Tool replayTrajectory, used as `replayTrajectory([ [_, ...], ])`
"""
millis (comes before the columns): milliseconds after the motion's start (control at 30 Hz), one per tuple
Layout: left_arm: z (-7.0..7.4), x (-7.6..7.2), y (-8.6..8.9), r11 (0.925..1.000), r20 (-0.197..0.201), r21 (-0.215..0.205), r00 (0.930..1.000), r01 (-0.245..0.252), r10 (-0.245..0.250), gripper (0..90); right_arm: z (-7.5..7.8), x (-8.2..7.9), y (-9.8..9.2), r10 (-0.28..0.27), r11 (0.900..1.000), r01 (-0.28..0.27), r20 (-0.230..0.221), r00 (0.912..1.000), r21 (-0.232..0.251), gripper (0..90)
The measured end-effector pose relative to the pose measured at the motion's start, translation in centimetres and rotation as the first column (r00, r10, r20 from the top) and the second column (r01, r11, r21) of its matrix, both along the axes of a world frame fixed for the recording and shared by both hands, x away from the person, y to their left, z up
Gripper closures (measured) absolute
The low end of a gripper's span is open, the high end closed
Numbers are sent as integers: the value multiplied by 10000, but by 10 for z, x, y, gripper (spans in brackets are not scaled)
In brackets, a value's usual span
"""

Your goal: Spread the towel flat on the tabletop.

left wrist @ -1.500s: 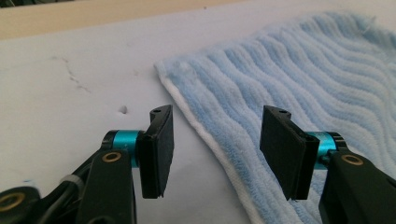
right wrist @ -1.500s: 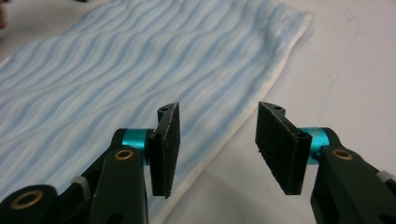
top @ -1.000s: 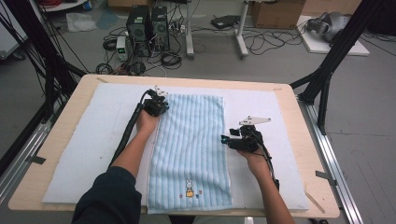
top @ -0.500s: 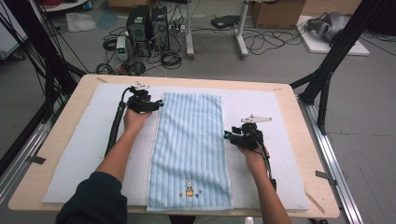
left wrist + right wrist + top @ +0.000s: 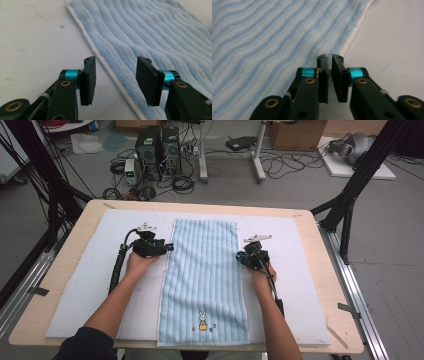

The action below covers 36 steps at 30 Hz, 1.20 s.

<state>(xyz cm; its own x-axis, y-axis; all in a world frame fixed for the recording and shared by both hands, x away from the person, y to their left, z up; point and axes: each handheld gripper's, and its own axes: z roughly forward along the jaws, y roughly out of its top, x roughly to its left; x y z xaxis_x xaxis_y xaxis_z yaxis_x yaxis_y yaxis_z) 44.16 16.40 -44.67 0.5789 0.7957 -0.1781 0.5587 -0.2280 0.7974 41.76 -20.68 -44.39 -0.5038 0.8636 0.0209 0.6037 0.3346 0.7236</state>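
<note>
Table point(image 5: 60, 320): pale wood, covered by a white mat point(image 5: 90, 285); a dark sleeve enters at 7 o'clock.

Left gripper point(image 5: 169, 248): on the mat at about 9 o'clock of the table's centre, held in the left hand point(image 5: 139, 262), with its cable running back along the forearm toward 7 o'clock. It points to 3 o'clock at the towel's left edge. In the left gripper view the jaws stand apart, released, having just been closing a little. The towel's white hem runs up between them; the pads press on nothing, the left one over bare mat, the right one over blue pile.

Towel point(image 5: 205, 275): light blue, ribbed, laid flat down the middle of the mat from 12 to 6 o'clock. A small rabbit motif point(image 5: 202, 321) sits near its 6 o'clock end.

Right gripper point(image 5: 240, 256): at about 3 o'clock of the centre, in the right hand point(image 5: 260, 270), pointing to 9 o'clock at the towel's right edge. In the right gripper view the jaws have just closed and are clenched, with only a thin slit between the pads. The hem meets their tips; whether cloth is pinched cannot be told.
</note>
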Motion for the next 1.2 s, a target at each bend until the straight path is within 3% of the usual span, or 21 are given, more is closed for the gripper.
replayTrajectory([
  [67, -3, -2, -10, 9973, 142, 702, 9997, 211, -222, 503, 0, 2, 3, -62, 9998, 64, 149, 9999, -164, 863],
  [133, -4, -4, -16, 9938, 468, 1114, 9989, -17, -36, 518, -1, 3, 2, -98, 9999, 100, 144, 9998, -73, 860],
  [200, -4, -6, -19, 9903, 702, 1388, 9975, -38, -60, 641, -1, 3, 2, -168, 9998, 170, 183, 9997, -111, 861],
  [267, -4, -7, -23, 9879, 871, 1552, 9960, 34, -171, 826, -1, 3, 2, -202, 9996, 207, 263, 9994, -188, 861],
  [333, -4, -7, -26, 9835, 1090, 1799, 9940, -188, -9, 859, -2, 4, 2, -298, 9994, 304, 323, 9990, -193, 862],
  [467, -4, -2, -22, 9850, 927, 1512, 9933, -832, 697, 858, -3, 6, 1, -629, 9973, 651, 610, 9962, -345, 893],
  [500, -5, -1, -20, 9863, 850, 1305, 9923, -1007, 900, 848, -4, 7, 1, -711, 9960, 743, 641, 9954, -494, 893],
  [533, -4, 0, -17, 9874, 746, 1145, 9921, -1094, 1012, 813, -5, 8, -2, -806, 9966, 813, 530, 9953, -112, 893],
  [567, -5, 1, -17, 9875, 703, 989, 9908, -1227, 1161, 686, -5, 9, -6, -914, 9957, 906, 493, 9946, 177, 879],
  [633, -4, 1, -12, 9921, 577, 628, 9928, -1085, 1049, 484, -4, 8, -8, -784, 9967, 772, 513, 9956, 258, 854],
  [700, -4, -2, -7, 9941, 664, 683, 9946, -837, 791, 458, -1, 5, -9, -665, 9967, 641, 504, 9965, 490, 829],
  [867, -1, -14, 5, 9993, 743, -143, 9966, -352, 361, 383, 10, -6, -7, -298, 9972, 241, 816, 9962, 706, 748],
  [933, -1, -22, 9, 9988, 1018, -444, 9945, -211, 255, 346, 16, -14, -6, -116, 9975, 49, 955, 9954, 706, 723],
  [1033, -1, -33, 16, 9979, 1071, -627, 9940, -149, 216, 272, 23, -29, -5, 240, 9973, -305, 962, 9951, 663, 650],
  [1100, 0, -41, 19, 9971, 1064, -748, 9941, -121, 200, 264, 28, -38, -6, 368, 9977, -411, 778, 9963, 542, 605],
  [1200, 3, -56, 24, 9965, 1141, -837, 9935, 41, 55, 260, 31, -56, -10, 368, 9968, -441, 1076, 9935, 669, 572],
])
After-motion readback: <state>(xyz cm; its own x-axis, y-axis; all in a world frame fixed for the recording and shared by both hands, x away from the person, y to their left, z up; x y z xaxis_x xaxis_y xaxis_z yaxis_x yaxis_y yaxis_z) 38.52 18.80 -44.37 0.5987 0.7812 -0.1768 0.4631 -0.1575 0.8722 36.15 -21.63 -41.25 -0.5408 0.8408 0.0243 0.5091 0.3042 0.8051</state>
